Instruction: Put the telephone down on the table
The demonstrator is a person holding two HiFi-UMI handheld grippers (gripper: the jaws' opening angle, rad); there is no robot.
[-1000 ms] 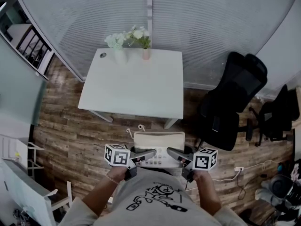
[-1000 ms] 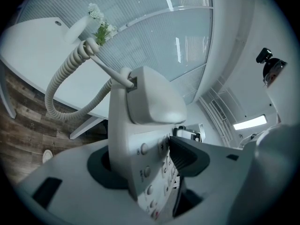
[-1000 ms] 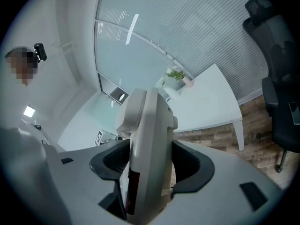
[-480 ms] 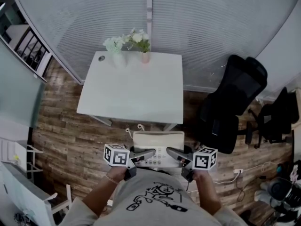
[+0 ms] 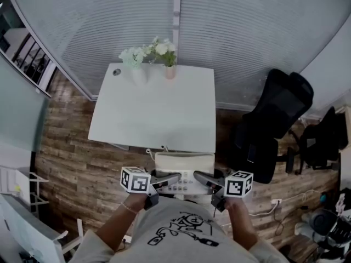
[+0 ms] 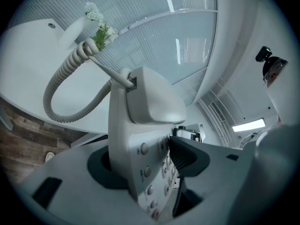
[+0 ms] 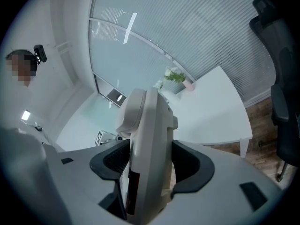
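Left claw [image 5: 171, 179], right claw [image 5: 202, 178]: we have both clamped on the corded telephone [image 5: 185, 163], one per side, at lower centre of frame, just below the white desk [image 5: 153, 111] edge.

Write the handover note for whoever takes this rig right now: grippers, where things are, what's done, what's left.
Left gripper: shut on the telephone, at its left side by the keypad.
Right gripper: shut on the telephone's right side.
Telephone: held in the air between the two, handset on its cradle, coiled cord hanging loose; it is at the near edge of the table, not on it.
Table: a white vase and a pink vase of flowers at the far edge.
Done: telephone gripped and lifted.
Left: bring it over the bare top, set it down, open both grippers.
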